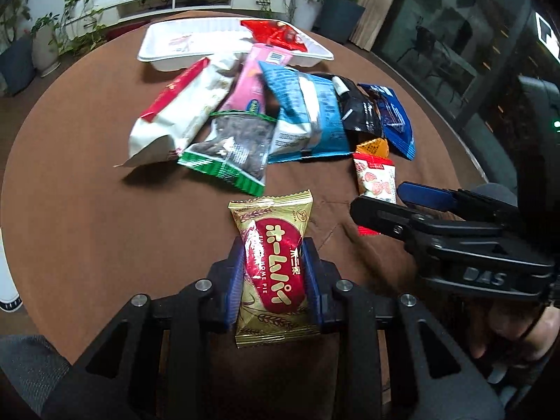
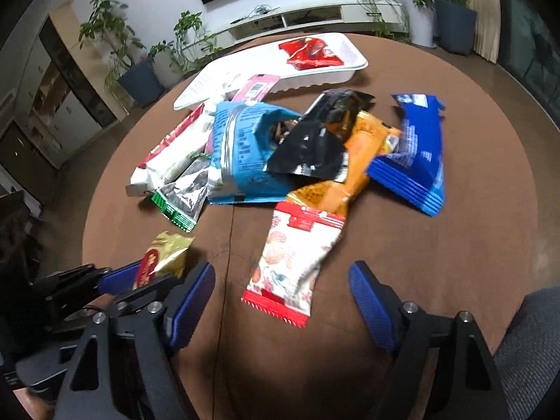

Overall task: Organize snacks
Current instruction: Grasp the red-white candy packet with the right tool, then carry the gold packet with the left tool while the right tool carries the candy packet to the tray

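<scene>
My left gripper (image 1: pixel 273 255) is shut on a gold and red Home Pie packet (image 1: pixel 271 262), held just above the brown table; it also shows in the right wrist view (image 2: pixel 164 259). My right gripper (image 2: pixel 281 280) is open, its blue fingers on either side of a white and red snack packet (image 2: pixel 294 259) that lies on the table. A pile of snack bags (image 1: pixel 266 115) lies further back. A white tray (image 1: pixel 213 40) at the far edge holds a red packet (image 1: pixel 276 33).
The round brown table (image 1: pixel 87 210) has a seam down its middle. A blue packet (image 2: pixel 416 161) lies at the pile's right side. Potted plants (image 2: pixel 147 59) and a white cabinet (image 2: pixel 287 17) stand beyond the table.
</scene>
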The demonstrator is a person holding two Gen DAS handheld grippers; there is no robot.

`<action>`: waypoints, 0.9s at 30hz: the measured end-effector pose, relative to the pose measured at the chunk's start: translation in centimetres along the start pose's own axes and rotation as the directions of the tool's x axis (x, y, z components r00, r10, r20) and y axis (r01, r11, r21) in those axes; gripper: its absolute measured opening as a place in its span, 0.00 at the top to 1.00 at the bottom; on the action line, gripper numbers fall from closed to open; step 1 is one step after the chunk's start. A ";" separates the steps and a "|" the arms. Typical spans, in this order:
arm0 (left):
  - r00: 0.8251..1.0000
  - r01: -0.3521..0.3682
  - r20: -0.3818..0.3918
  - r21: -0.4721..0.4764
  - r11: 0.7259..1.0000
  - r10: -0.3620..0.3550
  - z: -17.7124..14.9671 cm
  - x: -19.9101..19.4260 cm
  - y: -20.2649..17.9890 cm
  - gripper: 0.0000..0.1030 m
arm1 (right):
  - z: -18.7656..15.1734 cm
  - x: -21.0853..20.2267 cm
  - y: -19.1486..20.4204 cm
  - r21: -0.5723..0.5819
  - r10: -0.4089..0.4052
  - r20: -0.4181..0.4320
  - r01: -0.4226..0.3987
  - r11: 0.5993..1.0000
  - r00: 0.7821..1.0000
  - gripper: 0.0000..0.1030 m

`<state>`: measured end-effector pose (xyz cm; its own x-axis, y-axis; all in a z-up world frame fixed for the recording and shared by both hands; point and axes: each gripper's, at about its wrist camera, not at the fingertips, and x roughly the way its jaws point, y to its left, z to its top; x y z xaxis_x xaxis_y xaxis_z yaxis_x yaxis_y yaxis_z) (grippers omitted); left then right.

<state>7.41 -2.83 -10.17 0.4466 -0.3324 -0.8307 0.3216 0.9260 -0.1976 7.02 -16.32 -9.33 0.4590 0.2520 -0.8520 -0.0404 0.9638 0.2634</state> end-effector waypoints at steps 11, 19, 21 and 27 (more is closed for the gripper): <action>0.999 0.007 0.031 -0.014 1.000 -0.006 -0.2 -0.1 0.2 0.72 | -0.5 0.3 1.6 -0.167 -0.140 0.037 0.144 0.975 0.990 0.61; 0.999 0.007 0.037 -0.011 1.000 -0.007 -0.3 -0.1 0.0 0.72 | -0.6 -0.2 1.2 -0.165 -0.104 0.008 0.104 0.981 0.995 0.67; 0.999 0.006 0.038 -0.009 1.000 -0.005 -0.3 -0.1 0.0 0.72 | -0.6 -0.4 1.1 -0.158 -0.090 0.001 0.089 0.983 0.996 0.68; 0.998 -0.006 0.067 0.005 1.000 0.006 -0.2 -0.7 -0.3 0.72 | -0.8 -1.2 -0.2 -0.104 -0.022 -0.008 0.021 0.994 1.000 0.69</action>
<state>6.86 -2.85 -9.63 0.5035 -0.3385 -0.7950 0.3229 0.9271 -0.1902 5.79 -16.71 -8.70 0.4522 0.2319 -0.8613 -0.1232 0.9726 0.1971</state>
